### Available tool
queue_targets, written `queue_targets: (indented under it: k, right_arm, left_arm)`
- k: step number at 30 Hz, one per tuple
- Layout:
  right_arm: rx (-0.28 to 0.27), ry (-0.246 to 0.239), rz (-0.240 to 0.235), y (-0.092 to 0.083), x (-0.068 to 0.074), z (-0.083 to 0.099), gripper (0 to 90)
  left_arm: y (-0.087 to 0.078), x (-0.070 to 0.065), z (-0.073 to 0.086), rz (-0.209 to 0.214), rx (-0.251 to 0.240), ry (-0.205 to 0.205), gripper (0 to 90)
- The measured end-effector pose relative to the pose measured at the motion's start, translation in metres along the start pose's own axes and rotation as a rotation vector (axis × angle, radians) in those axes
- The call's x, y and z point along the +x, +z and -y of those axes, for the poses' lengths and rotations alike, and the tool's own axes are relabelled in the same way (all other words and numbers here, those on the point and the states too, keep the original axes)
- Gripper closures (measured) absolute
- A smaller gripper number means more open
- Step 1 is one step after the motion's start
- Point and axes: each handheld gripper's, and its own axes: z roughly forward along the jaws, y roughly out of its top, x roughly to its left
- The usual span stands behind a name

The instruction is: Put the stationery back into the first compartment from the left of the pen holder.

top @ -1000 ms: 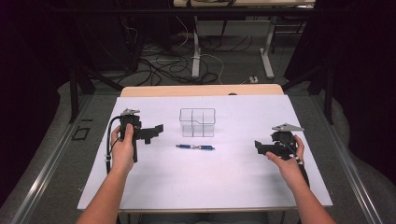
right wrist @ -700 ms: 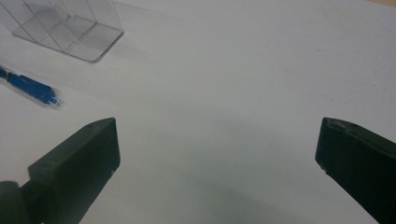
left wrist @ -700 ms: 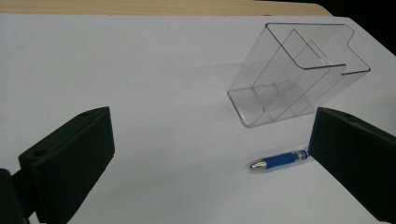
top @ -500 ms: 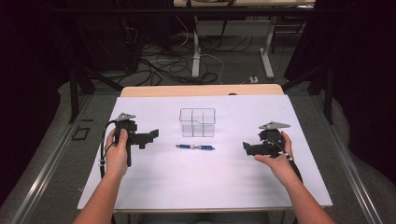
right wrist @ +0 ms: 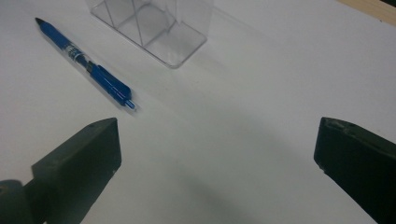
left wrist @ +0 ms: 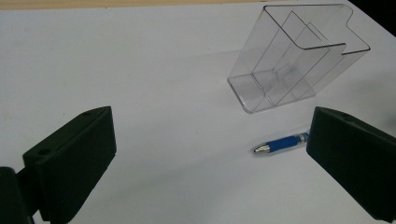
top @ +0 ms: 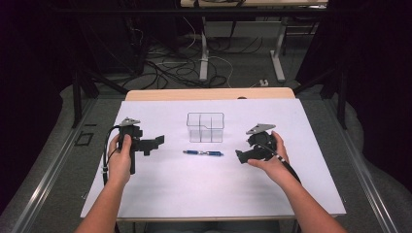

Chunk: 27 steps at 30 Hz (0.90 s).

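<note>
Left black two-jaw gripper jaws wide apart, empty, above white table sheet. Blue ballpoint pen with clear barrel flat on sheet, ahead of left jaws, near right jaw in left gripper view. Clear plastic compartment holder upright just beyond pen. Right black two-jaw gripper jaws spread, empty, pen ahead-left, apart.

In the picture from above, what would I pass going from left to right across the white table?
Left tongs → blue pen → right tongs. The clear divided box stands behind the pen, farther from the person, so it has no place of its own in the row.
</note>
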Motion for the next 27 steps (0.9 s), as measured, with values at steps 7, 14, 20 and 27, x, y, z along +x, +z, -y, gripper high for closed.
queue_targets:
  k: [7, 14, 20, 27]
  right_arm:
    - [0.005, -0.098, -0.03, 0.006, 0.013, -0.016, 12.1]
    - [0.007, -0.205, -0.072, 0.008, 0.024, -0.033, 19.8]
    - [0.002, -0.274, -0.097, 0.009, 0.034, -0.044, 27.8]
    - [0.04, -0.368, -0.14, 0.011, 0.044, -0.058, 31.5]
  left_arm:
    - [-0.001, 0.002, 0.001, 0.008, 0.006, -0.011, 3.7]
    - [-0.002, 0.004, 0.001, 0.006, 0.012, -0.021, 4.2]
    - [-0.003, 0.004, 0.0, 0.005, 0.004, -0.024, 4.5]
    - [-0.004, 0.004, 0.0, 0.004, -0.001, -0.021, 4.7]
